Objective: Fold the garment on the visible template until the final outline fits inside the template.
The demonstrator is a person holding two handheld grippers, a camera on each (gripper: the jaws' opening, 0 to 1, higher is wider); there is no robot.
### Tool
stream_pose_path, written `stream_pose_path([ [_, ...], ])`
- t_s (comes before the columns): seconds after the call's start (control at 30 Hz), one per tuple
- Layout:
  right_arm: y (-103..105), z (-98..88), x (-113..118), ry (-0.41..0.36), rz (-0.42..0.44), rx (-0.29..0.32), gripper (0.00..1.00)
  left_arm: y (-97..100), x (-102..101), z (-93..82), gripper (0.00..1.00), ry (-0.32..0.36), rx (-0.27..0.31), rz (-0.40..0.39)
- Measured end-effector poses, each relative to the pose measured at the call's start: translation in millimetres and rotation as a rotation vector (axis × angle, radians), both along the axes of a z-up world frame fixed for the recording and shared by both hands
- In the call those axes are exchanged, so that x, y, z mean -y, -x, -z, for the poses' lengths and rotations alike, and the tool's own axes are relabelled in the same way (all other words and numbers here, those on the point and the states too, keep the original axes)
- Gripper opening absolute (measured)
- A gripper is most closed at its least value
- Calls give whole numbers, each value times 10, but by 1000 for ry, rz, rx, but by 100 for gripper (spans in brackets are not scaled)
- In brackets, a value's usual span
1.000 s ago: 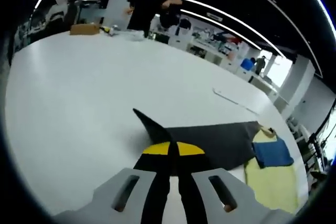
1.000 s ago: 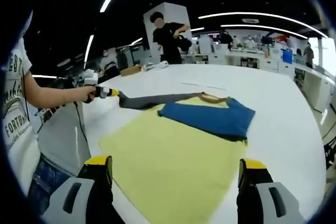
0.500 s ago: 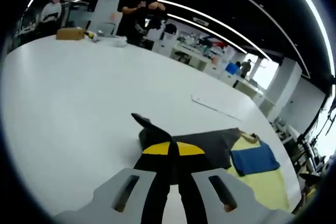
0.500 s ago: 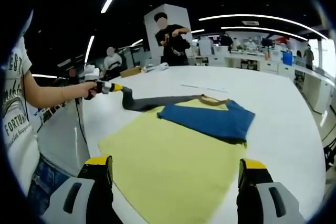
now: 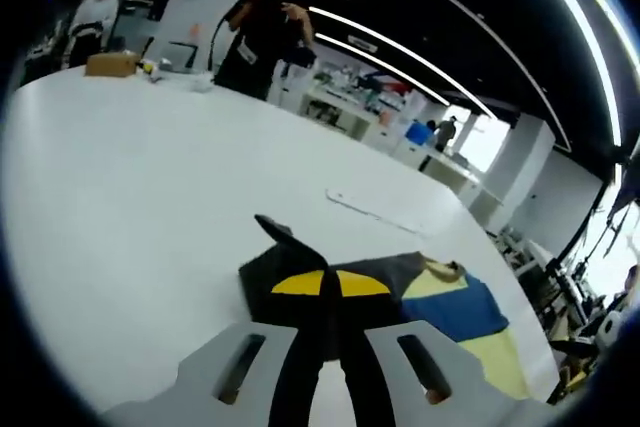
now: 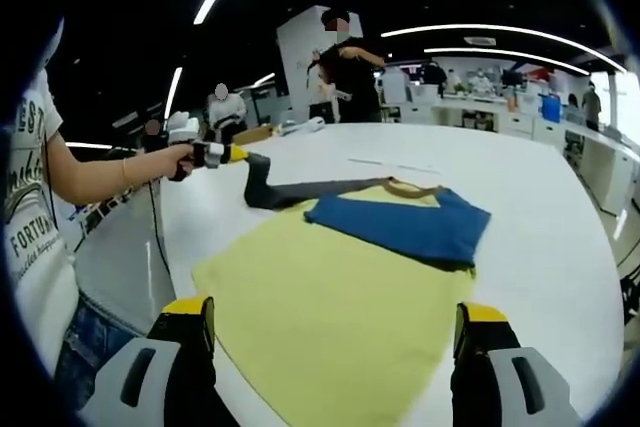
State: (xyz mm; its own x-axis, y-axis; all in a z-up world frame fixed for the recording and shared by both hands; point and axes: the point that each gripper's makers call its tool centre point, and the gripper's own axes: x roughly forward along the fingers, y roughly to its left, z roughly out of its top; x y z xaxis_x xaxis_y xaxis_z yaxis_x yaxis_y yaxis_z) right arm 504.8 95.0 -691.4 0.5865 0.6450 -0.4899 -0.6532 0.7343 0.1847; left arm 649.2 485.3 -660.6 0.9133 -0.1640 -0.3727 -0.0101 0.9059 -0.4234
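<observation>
Since a second ago my left gripper point(image 6: 232, 154) has risen off the table, and the dark sleeve point(image 6: 262, 184) it pinches now climbs steeply from the cloth to its tips instead of lying nearly flat; in the left gripper view that gripper point(image 5: 330, 284) shows its yellow-tipped jaws pressed together on a fold of the dark fabric, a pointed corner of the sleeve point(image 5: 275, 229) sticking up past them; the garment point(image 6: 400, 225) itself, blue with a dark band running off toward my left and a tan neck edge point(image 6: 405, 187) at its far side, lies on the far part of the yellow template point(image 6: 320, 317); that sheet is spread flat on the white table point(image 6: 540, 197), its near edge close to my right gripper point(image 6: 332, 332); the right one holds nothing, its two jaws standing wide apart above the near part of the yellow sheet; my left forearm point(image 6: 100, 182) reaches out to the raised gripper; beyond the table a person in black point(image 6: 352, 72) stands with arms lifted; a brown box point(image 5: 112, 64) sits at the table's far edge.
</observation>
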Motion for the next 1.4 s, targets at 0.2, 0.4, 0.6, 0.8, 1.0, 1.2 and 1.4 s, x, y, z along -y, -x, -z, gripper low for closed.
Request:
stream_pose_path([
  [0.2, -8, -16, 8, 8, 1, 13, 99, -86, 181, -82, 0, 23, 23, 25],
  [0.4, -4, -30, 21, 7, 3, 20, 99, -170, 377, -183, 0, 76, 43, 53],
  [0.6, 6, -12, 36, 8, -2, 19, 99, -298, 586, -282, 0, 85, 71, 90],
  [0.8, -11, -17, 51, 8, -3, 21, 99, -393, 893, -357, 0, 82, 90, 145],
  [1.0, -28, -1, 87, 13, 4, 22, 99, -435, 1193, -436, 0, 80, 104, 213],
  [1.2, -44, -9, 95, 10, 6, 27, 99, -468, 1514, -489, 0, 73, 121, 270],
  [1.4, -27, 33, 102, 14, 9, 23, 99, -480, 1794, -518, 0, 75, 130, 317],
])
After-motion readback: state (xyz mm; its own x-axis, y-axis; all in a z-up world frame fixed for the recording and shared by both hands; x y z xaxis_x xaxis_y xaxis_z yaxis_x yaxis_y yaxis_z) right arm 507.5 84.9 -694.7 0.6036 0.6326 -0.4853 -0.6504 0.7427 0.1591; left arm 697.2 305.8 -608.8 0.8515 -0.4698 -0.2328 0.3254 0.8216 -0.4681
